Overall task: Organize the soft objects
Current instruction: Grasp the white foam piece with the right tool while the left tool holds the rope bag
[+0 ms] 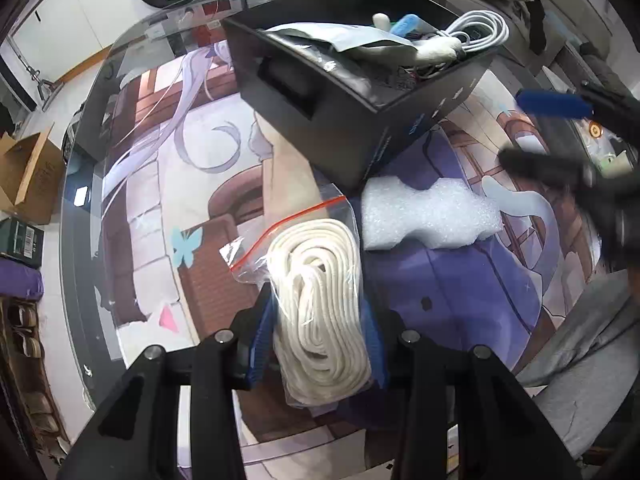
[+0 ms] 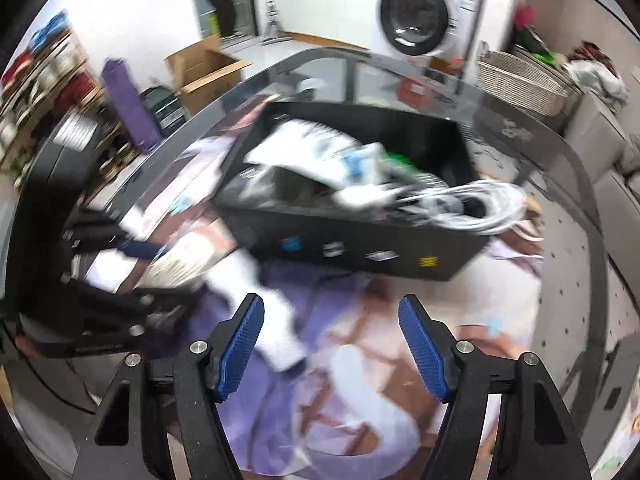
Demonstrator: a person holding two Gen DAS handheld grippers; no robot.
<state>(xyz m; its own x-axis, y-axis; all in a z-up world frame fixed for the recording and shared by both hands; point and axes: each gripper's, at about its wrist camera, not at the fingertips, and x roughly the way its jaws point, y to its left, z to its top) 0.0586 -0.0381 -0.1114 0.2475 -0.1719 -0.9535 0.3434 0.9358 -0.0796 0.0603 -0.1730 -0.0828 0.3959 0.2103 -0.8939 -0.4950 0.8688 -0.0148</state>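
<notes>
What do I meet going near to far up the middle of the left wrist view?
Left gripper, shut on the bagged rope → white foam piece → black box → white cable coil at its far end.

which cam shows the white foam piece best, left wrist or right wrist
The left wrist view. There the white foam piece lies sharp and whole on the printed mat, just in front of the black box. In the right wrist view it is only a motion-blurred white streak, its outline lost.
</notes>
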